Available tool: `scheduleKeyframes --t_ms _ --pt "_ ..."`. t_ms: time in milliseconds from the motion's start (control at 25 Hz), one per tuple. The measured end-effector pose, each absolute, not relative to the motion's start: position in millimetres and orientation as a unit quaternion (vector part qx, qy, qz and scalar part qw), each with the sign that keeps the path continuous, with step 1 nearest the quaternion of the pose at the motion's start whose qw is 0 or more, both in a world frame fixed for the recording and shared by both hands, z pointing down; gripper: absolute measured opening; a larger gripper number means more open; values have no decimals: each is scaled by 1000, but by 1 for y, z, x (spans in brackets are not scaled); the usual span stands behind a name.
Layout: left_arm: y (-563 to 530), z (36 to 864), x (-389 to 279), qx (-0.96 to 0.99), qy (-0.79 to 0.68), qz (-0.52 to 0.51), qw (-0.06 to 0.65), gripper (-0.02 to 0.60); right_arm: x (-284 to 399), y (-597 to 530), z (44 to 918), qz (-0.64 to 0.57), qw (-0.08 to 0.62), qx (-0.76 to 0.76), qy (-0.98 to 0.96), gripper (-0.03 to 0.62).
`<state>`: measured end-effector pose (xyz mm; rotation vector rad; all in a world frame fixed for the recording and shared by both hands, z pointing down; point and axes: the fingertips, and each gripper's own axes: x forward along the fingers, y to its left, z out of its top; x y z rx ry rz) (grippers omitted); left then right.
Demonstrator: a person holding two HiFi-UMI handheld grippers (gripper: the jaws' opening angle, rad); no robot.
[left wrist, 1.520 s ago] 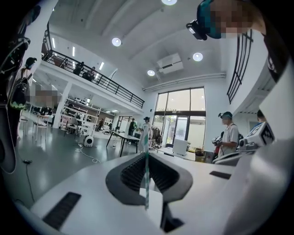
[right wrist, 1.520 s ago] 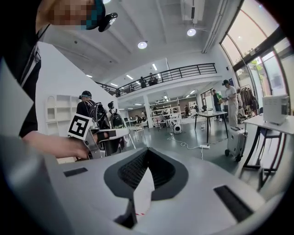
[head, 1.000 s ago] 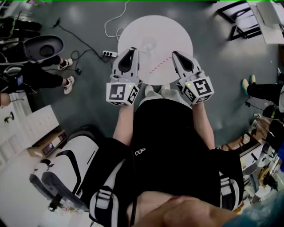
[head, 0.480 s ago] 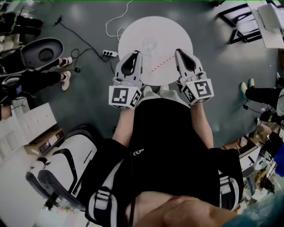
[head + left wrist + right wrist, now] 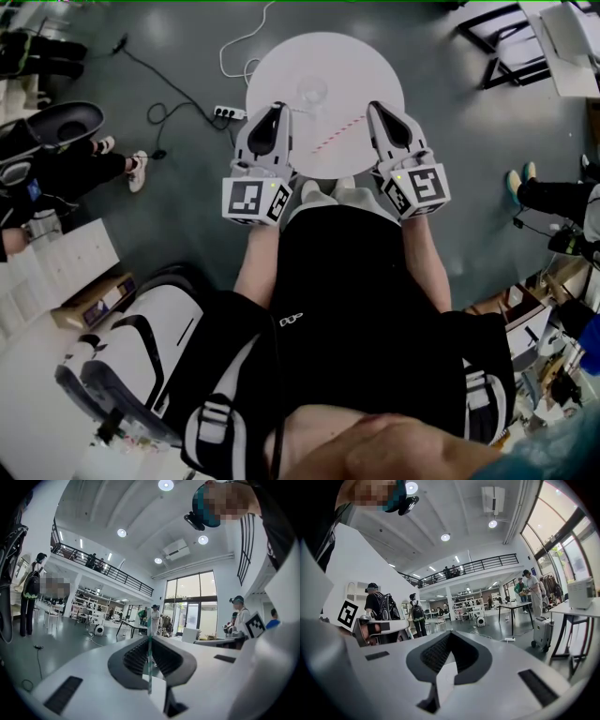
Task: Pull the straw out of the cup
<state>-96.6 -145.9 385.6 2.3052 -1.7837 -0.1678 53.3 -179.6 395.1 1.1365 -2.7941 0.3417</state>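
A clear cup (image 5: 312, 91) stands upright on the round white table (image 5: 281, 61). A red-and-white striped straw (image 5: 336, 136) lies flat on the tabletop, in front of the cup and between the two grippers. My left gripper (image 5: 278, 107) hovers over the table's near left edge. In the left gripper view its jaws (image 5: 150, 637) are shut on a thin green-and-white striped straw (image 5: 149, 667) that stands upright between them. My right gripper (image 5: 374, 106) is over the near right edge, and its jaws (image 5: 449, 632) are shut with nothing in them.
A power strip (image 5: 225, 112) and cables lie on the grey floor left of the table. A person's shoes (image 5: 139, 173) are at the far left and a black frame (image 5: 506, 52) at the upper right. A black-and-white backpack (image 5: 141, 366) sits at the lower left.
Both grippers stay at the table's near edge, shifting only slightly. The person at the far left has moved further left.
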Motion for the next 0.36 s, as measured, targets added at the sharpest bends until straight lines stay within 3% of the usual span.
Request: scheduleKeyframes --t_ms 360 --pt "-151 387 -106 779 -614 -64 113 28 53 -180 399 112 57 372 -920 15"
